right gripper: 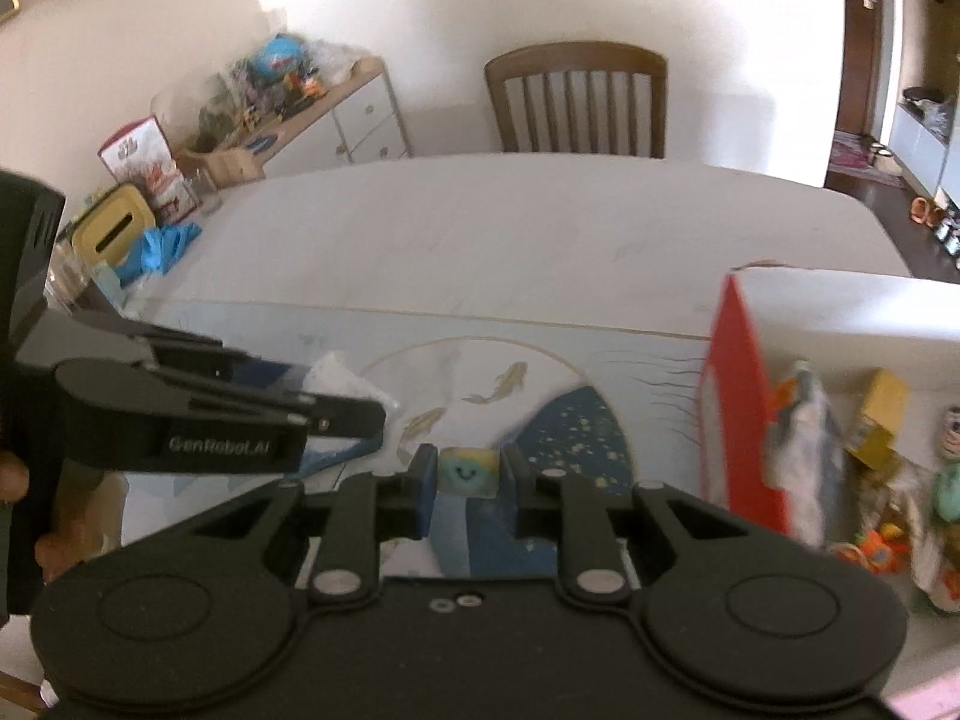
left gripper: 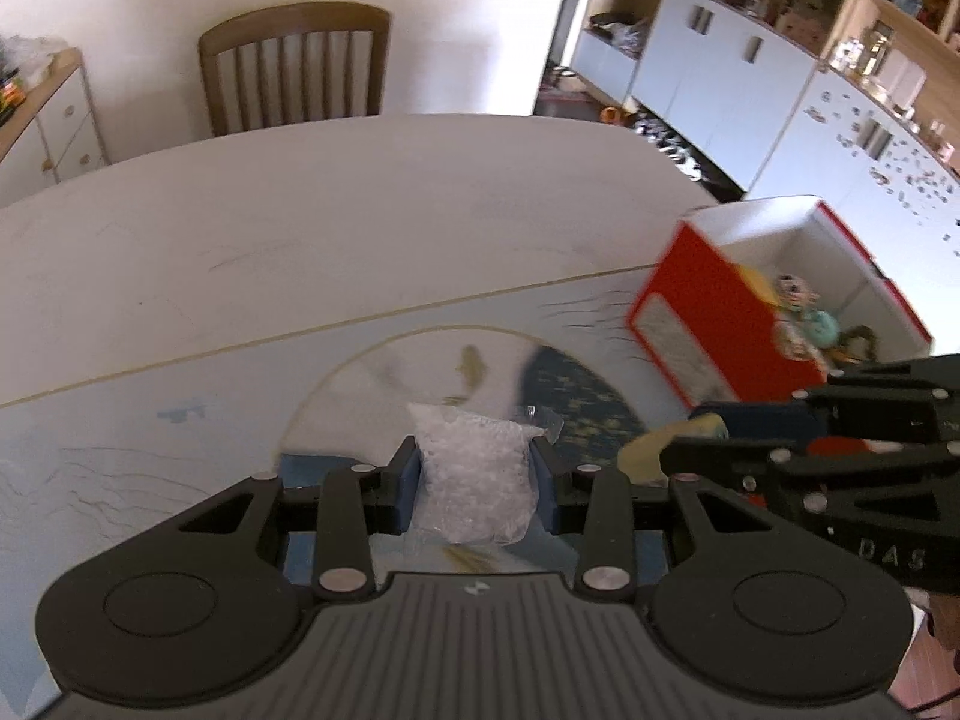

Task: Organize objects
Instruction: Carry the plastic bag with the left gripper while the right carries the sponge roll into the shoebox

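My left gripper (left gripper: 475, 471) is shut on a clear plastic bag of small white bits (left gripper: 474, 474), held above the blue fish-pattern mat (left gripper: 180, 450). My right gripper (right gripper: 465, 471) is shut on a small yellow-and-blue cube with a smiley face (right gripper: 467, 471). In the left wrist view the right gripper (left gripper: 666, 450) comes in from the right holding the cube (left gripper: 672, 441). In the right wrist view the left gripper (right gripper: 360, 408) sits at the left with the bag (right gripper: 336, 375). A red-and-white open box (left gripper: 708, 312) with several toys stands to the right; it also shows in the right wrist view (right gripper: 741, 420).
The white table (left gripper: 360, 210) carries the mat (right gripper: 600, 372). A wooden chair (left gripper: 294, 66) stands at the far side. A blue glove (right gripper: 159, 246), a yellow-lidded container (right gripper: 111, 231) and a red carton (right gripper: 147, 165) sit at the table's far left. Cabinets (left gripper: 750, 90) line the right.
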A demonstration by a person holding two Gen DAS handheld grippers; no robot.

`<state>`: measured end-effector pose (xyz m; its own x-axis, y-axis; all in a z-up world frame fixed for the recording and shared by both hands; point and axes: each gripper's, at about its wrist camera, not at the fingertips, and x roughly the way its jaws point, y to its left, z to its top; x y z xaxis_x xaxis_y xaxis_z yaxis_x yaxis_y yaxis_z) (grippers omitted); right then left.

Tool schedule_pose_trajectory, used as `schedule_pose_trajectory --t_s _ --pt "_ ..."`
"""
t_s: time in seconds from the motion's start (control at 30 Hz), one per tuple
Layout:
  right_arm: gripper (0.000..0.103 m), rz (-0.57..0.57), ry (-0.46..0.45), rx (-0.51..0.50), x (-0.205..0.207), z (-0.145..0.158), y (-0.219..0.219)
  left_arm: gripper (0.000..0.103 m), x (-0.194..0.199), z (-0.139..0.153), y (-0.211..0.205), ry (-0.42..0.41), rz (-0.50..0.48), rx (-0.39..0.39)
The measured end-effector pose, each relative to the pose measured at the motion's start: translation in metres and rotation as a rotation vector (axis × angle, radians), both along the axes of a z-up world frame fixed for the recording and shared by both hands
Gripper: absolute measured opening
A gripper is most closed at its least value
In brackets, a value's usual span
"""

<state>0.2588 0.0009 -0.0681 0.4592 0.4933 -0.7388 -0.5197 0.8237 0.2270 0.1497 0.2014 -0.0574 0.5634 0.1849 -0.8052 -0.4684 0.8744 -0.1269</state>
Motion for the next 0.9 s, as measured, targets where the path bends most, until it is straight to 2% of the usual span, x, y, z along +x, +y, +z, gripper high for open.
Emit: schedule_pose_trajectory --t_s 0.33,0.9 --pt "0.02 -0.084 -0.084 0.032 -0.02 0.032 -0.054 0.037 0.016 0.03 -0.06 -0.042 -0.098 0.021" --pt "0.02 -0.218 -0.152 0.043 -0.013 0.044 -0.161 0.037 0.094 0.04 -0.144 -0.051 -0.242 0.076"
